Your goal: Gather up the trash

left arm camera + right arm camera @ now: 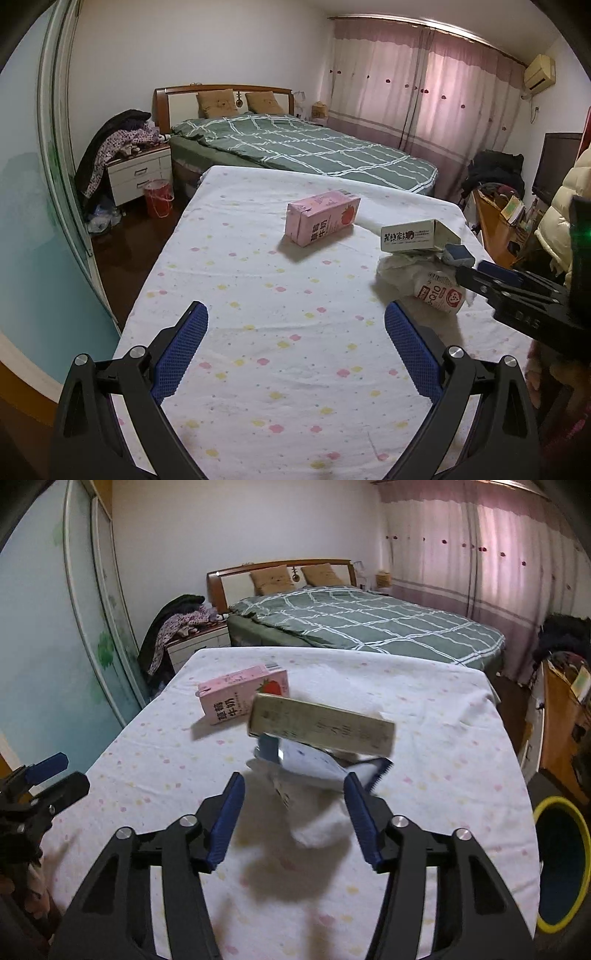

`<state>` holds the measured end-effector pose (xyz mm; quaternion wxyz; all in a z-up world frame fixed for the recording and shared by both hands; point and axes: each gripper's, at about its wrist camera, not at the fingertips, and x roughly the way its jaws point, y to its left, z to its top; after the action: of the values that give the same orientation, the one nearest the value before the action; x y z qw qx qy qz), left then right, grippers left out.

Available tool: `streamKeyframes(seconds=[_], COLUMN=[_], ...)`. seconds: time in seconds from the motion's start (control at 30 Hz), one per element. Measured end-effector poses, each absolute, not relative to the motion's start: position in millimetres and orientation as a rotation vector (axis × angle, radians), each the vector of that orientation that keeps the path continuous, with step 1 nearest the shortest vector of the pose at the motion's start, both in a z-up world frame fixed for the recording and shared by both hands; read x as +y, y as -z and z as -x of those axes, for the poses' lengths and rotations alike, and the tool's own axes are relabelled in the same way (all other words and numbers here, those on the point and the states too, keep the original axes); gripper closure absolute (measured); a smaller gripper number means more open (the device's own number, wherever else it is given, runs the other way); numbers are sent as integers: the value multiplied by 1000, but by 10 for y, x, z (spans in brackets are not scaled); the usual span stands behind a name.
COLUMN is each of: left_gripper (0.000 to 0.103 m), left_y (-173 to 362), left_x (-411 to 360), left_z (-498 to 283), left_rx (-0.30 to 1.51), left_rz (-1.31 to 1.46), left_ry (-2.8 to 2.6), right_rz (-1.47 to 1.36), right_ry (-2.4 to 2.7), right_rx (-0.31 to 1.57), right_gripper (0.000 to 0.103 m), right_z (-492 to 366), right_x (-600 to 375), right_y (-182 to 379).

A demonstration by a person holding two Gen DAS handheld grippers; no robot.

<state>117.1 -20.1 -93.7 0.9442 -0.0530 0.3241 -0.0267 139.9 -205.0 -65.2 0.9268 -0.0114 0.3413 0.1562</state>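
Observation:
A pink strawberry milk carton point(320, 217) lies on the flowered tablecloth point(258, 295); the right wrist view shows it too point(242, 698). To its right is a trash pile: a white printed box point(412, 236) on crumpled white wrappers and a Q10 packet point(439, 293). In the right wrist view the box point(319, 725) looks blurred above the white wrappers point(310, 786). My left gripper point(295, 332) is open and empty over the near cloth. My right gripper point(293, 794) is open around the wrapper pile, not closed on it.
A bin with a yellow rim point(561, 864) stands on the floor right of the table. A green bed point(295, 147) lies behind, a nightstand point(138, 177) with clothes and a red bucket point(159, 197) at left. A cluttered wooden shelf point(495, 218) is at right.

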Motion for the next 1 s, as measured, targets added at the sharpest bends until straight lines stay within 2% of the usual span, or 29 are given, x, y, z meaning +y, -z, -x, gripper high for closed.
streamKeyframes(seconds=[0.27,0.33,0.6,0.97,1.0], left_gripper=[8,8,8,8,8], left_y=[994,1021,1076,1129,1125], left_x=[-180,-179,-266,-464,-470], left_z=[-1220,-1226,-1234,-1264,-1264], left_rx=[675,680,690,706,704], left_rz=[131,135,132,124,123], left_ry=[61,63,80,128,129], right_rz=[74,72,29,-11,-12], right_ry=[-290,-294,-314,-303,-309], right_rx=[709,710,680,642,646], right_gripper=[76,87,100,102,97], right_z=[-1539,-1555,-1393,-1146,-1150], right_x=[-2003,-2023,-2171,-2428,-2416], right_y=[686,686,550,388,413])
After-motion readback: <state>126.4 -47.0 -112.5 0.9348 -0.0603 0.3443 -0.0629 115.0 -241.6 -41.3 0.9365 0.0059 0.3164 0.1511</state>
